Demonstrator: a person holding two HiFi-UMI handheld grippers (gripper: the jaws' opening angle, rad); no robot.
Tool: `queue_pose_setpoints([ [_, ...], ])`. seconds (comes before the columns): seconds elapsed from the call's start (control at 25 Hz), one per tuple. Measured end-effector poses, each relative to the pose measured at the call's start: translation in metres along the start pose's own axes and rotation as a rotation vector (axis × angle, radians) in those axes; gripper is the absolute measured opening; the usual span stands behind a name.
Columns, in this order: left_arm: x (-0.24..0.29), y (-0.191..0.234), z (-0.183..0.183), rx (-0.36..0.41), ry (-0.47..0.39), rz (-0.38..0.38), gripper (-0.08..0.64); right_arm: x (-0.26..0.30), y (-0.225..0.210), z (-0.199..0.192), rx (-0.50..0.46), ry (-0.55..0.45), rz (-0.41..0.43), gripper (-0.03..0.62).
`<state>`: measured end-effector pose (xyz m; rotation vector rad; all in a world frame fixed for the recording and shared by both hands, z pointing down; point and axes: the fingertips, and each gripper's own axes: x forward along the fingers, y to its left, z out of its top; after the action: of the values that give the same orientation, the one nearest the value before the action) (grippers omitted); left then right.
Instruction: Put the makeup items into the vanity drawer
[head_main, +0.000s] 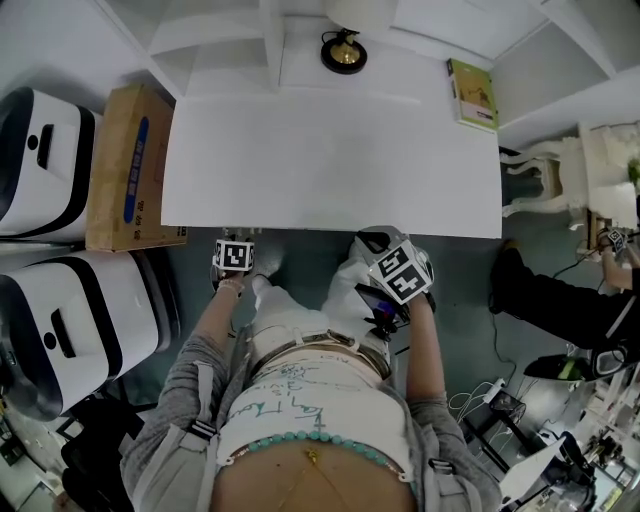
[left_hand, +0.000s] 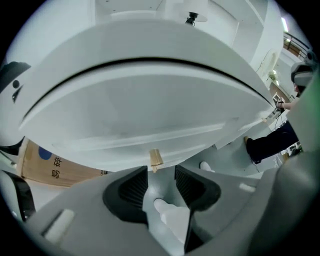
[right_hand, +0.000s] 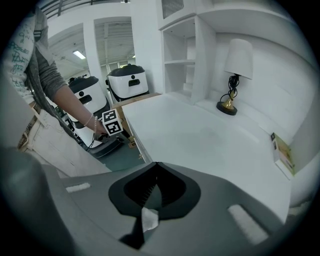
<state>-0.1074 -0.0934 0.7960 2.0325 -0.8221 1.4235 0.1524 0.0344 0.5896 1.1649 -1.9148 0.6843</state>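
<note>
Vanity drawer sits closed under the worktop's front edge. Its small wooden knob lies just beyond the left gripper, whose fingers are released and empty. The right gripper, off the same edge, has its fingers clenched on nothing.
</note>
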Motion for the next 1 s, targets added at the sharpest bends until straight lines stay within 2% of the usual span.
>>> queue_pose_setpoints([
  [0.36,-0.033,-0.009,-0.006,-0.06,-0.113,0.039,0.176,-0.008,0.0,-0.003,-0.009,-0.038,-0.017,0.029],
  [0.68,-0.062,-0.022,0.004,-0.088,-0.191,0.026,0.175,-0.014,0.003,-0.004,-0.008,-0.059,-0.019,0.029],
  [1.0,-0.083,-0.046,0.02,-0.047,-0.247,-0.026,0.127,-0.018,0.006,-0.001,0.013,-0.096,-0.022,0.029],
])
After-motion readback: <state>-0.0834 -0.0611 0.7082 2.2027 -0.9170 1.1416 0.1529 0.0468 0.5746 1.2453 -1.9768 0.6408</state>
